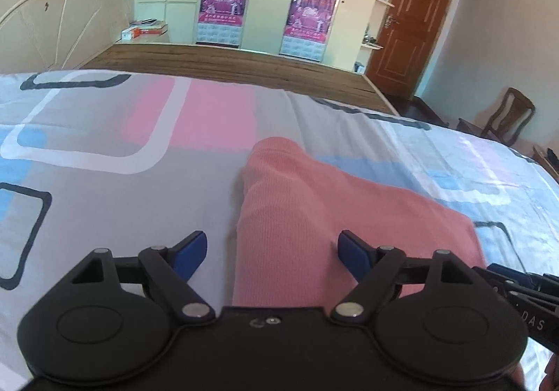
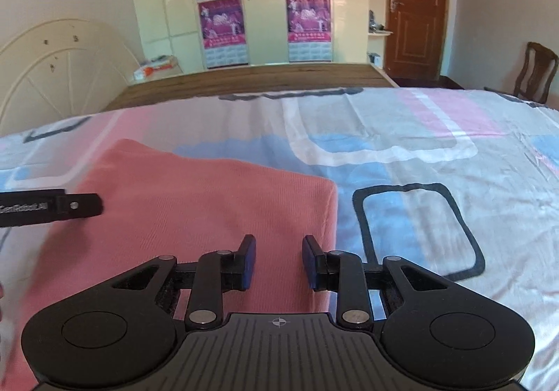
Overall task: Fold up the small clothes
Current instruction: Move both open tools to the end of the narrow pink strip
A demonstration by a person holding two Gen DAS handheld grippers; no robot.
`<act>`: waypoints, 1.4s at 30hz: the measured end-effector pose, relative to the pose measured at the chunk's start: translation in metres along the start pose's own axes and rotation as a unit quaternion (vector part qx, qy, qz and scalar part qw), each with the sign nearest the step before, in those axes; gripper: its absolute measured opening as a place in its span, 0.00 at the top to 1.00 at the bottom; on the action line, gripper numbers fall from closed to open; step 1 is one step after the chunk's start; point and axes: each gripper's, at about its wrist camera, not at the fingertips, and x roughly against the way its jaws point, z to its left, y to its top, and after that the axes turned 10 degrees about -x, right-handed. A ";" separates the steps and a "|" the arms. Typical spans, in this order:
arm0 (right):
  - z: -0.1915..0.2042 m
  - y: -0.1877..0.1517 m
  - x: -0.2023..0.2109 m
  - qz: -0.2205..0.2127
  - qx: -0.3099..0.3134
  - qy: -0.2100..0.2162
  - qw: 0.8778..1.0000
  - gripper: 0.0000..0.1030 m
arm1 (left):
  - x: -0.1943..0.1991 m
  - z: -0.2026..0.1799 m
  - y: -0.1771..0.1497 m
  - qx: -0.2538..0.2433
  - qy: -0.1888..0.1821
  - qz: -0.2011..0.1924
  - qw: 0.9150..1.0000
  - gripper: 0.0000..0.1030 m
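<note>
Over the pink garment point(image 1: 314, 209) on the bedsheet point(image 1: 104, 181), both grippers point(image 1: 272, 251) point(image 2: 278, 263) parted

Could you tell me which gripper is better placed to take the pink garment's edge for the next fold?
Probably the right gripper: open, it sits beside the pink garment's free side edge. The left gripper, open wider, straddles a rolled ridge mid-cloth.

A patterned sheet point(image 2: 401, 132) is covering the bed, with a cream headboard point(image 2: 52, 69) standing at its left. Posters point(image 2: 220, 24) are hanging on the wardrobe point(image 2: 265, 6) beyond; a brown door point(image 2: 415, 6) and a wooden chair point(image 2: 534, 73) are standing to the right.
</note>
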 end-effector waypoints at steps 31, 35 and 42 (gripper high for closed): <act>-0.005 -0.097 0.073 0.045 0.071 0.005 0.996 0.73 | 0.049 -0.015 -0.089 -0.041 -0.043 0.060 0.996 0.17; -0.005 -0.099 0.079 0.049 0.072 0.006 0.996 0.73 | 0.051 -0.016 -0.084 -0.038 -0.043 0.069 0.996 0.18; -0.013 -0.083 0.093 0.053 0.037 0.021 0.998 0.73 | 0.064 -0.017 -0.073 -0.045 -0.041 0.056 0.997 0.19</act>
